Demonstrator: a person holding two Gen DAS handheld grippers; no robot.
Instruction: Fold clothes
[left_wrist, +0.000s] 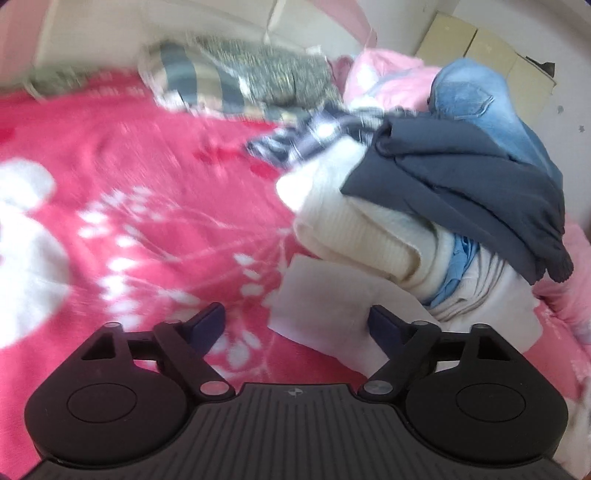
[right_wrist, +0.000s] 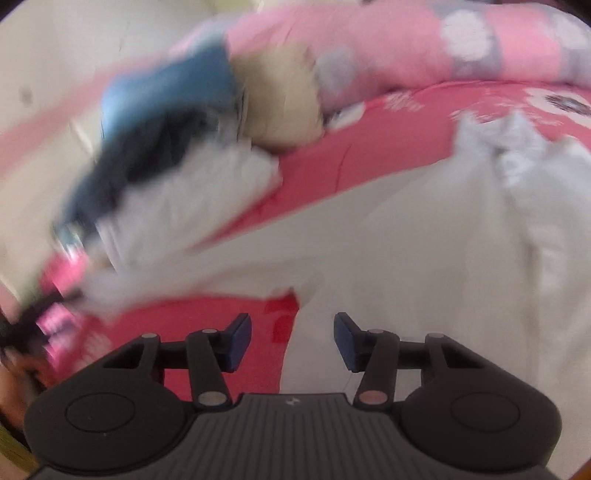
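Observation:
A heap of clothes lies on a pink bedspread (left_wrist: 129, 166): a cream knit (left_wrist: 354, 221), a navy garment (left_wrist: 465, 181) draped over it, and blue jeans (left_wrist: 487, 107) at the back. A white garment (left_wrist: 325, 306) spreads flat at the heap's foot. My left gripper (left_wrist: 297, 325) hovers open just in front of that white garment, nothing between its fingers. In the blurred right wrist view, a large white garment (right_wrist: 424, 240) lies over the bedspread (right_wrist: 388, 140). My right gripper (right_wrist: 293, 338) stands open above its edge, holding nothing. The clothes heap (right_wrist: 166, 155) shows at upper left.
A striped and speckled bundle (left_wrist: 240, 77) lies at the bed's far side. A pink quilt with white flowers (right_wrist: 424, 40) is piled along the back. Cardboard boxes (left_wrist: 487, 48) stand against the wall. A person's hand (right_wrist: 14, 373) shows at the left edge.

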